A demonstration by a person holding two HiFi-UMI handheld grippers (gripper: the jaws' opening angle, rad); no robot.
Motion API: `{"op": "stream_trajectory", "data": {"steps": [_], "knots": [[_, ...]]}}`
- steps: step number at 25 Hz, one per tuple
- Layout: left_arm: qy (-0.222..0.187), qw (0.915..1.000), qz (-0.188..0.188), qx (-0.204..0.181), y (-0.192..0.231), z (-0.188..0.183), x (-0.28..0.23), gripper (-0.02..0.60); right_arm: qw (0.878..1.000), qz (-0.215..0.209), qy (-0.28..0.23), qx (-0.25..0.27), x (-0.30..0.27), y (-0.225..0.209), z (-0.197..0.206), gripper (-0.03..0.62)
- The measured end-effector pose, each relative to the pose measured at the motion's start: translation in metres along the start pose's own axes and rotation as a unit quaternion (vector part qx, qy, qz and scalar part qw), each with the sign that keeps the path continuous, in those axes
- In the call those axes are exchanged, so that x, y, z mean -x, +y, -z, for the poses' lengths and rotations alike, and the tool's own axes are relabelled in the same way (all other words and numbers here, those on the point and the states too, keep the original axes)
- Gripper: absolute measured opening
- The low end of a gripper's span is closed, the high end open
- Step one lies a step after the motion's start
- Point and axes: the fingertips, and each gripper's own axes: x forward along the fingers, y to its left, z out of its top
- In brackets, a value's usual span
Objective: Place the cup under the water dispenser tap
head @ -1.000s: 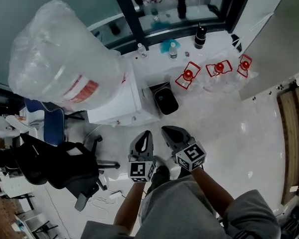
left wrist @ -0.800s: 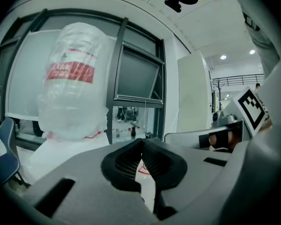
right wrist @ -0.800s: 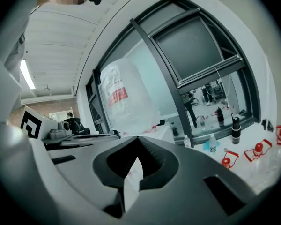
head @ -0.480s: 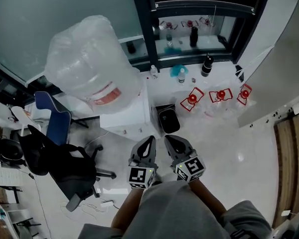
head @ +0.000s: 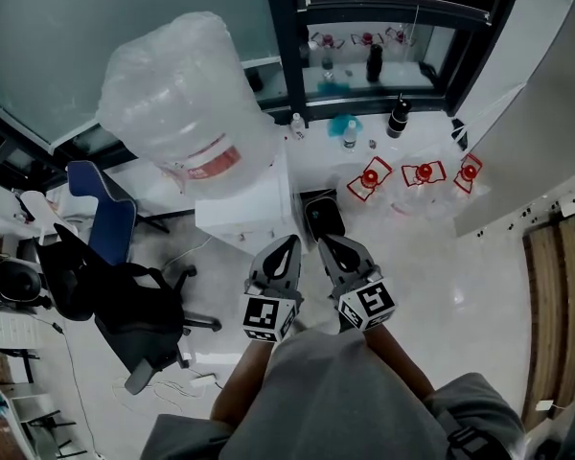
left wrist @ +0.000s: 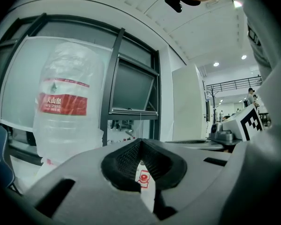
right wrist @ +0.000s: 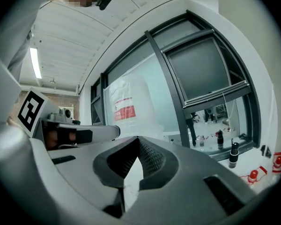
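Observation:
The water dispenser [head: 241, 207] is a white cabinet with a big plastic-wrapped bottle [head: 184, 92] on top; its tap is hidden from view. Three clear cup-like things with red labels [head: 369, 177] [head: 424, 173] [head: 470, 171] stand in a row to its right. My left gripper [head: 287, 248] and right gripper [head: 326, 247] hang side by side in front of the dispenser, both shut and empty. In the left gripper view the jaws [left wrist: 140, 142] meet, with the bottle [left wrist: 68, 107] beyond. The right gripper [right wrist: 138, 139] points level past the bottle [right wrist: 129, 107].
A black bin [head: 323, 220] stands beside the dispenser. A black flask [head: 396, 118] and small bottles [head: 349, 138] stand by the dark window frame [head: 383, 84]. A black office chair [head: 125, 305] and a blue chair [head: 101, 214] are at the left.
Both grippers have risen together, still side by side and shut. The view has swung so the dispenser and bottle sit nearer the middle.

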Motion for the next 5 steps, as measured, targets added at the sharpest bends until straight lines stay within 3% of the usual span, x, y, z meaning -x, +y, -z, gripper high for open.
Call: {"op": "stream_trajectory", "data": {"steps": [5], "knots": [[-0.005,1.0000,0.008,0.000,-0.0003,0.0021,0.0026,0.011,1.000,-0.004,-0.002,0.003,-0.0005,0.0043,-0.0011,0.009]]}}
